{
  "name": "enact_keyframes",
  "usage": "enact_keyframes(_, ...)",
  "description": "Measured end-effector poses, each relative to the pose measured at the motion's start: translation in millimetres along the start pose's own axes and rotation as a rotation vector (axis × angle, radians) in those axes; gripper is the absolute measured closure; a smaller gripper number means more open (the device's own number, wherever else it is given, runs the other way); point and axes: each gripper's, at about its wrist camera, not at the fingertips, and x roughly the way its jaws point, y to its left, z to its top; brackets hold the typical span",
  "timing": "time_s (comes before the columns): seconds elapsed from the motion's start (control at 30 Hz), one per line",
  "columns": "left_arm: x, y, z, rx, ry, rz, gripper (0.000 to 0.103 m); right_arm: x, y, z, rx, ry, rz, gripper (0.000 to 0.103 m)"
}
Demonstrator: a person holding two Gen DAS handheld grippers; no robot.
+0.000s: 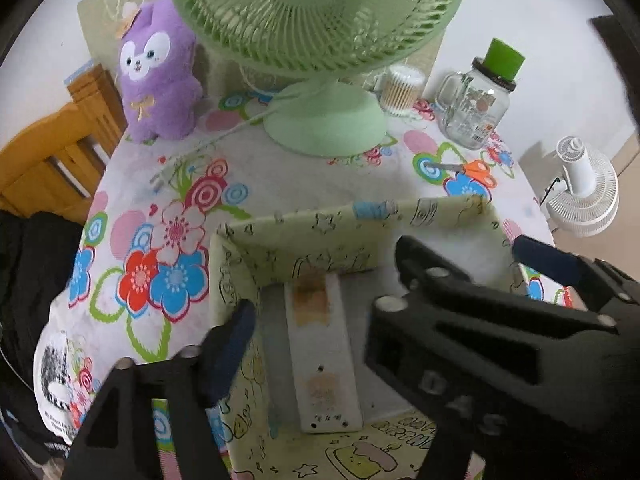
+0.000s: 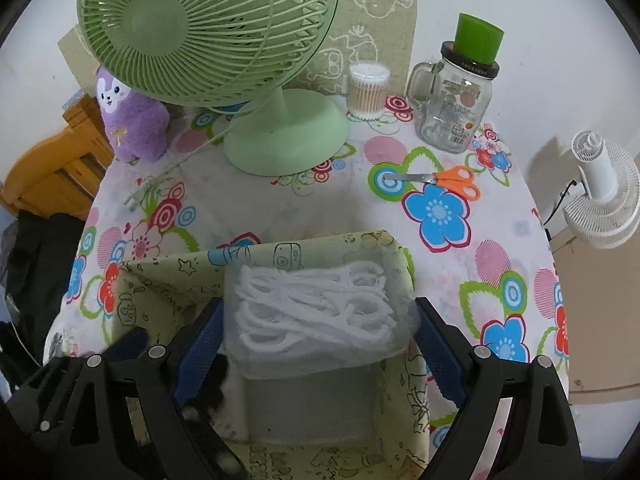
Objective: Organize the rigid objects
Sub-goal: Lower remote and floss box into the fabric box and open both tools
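Storage box, pale green with cartoon drawings, sat nearest us on the flowered table. Inside it we saw a white remote control lying flat, with our left hand-held gripper spread around it, pads clear of it. Our right hand-held gripper stood with jaws apart on either side of a clear packet of white looped cord in the box; whether the pads touched it we could not tell. Beyond lay orange scissors, then a green fan, a purple plush toy, cotton swabs and a glass jar.
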Motion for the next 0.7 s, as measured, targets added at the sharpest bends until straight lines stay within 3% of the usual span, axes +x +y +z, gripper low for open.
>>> enact_keyframes(0.37, -10, -2, 2, 0.034, -0.009, 0.002, 0.01, -4, -1, -4, 0.011, 0.026, 0.034, 0.005)
enact_keyframes(0.7, -32, -8, -6, 0.056, -0.025, 0.022, 0.005, -31, -12, -15, 0.025, 0.002, 0.048, 0.005)
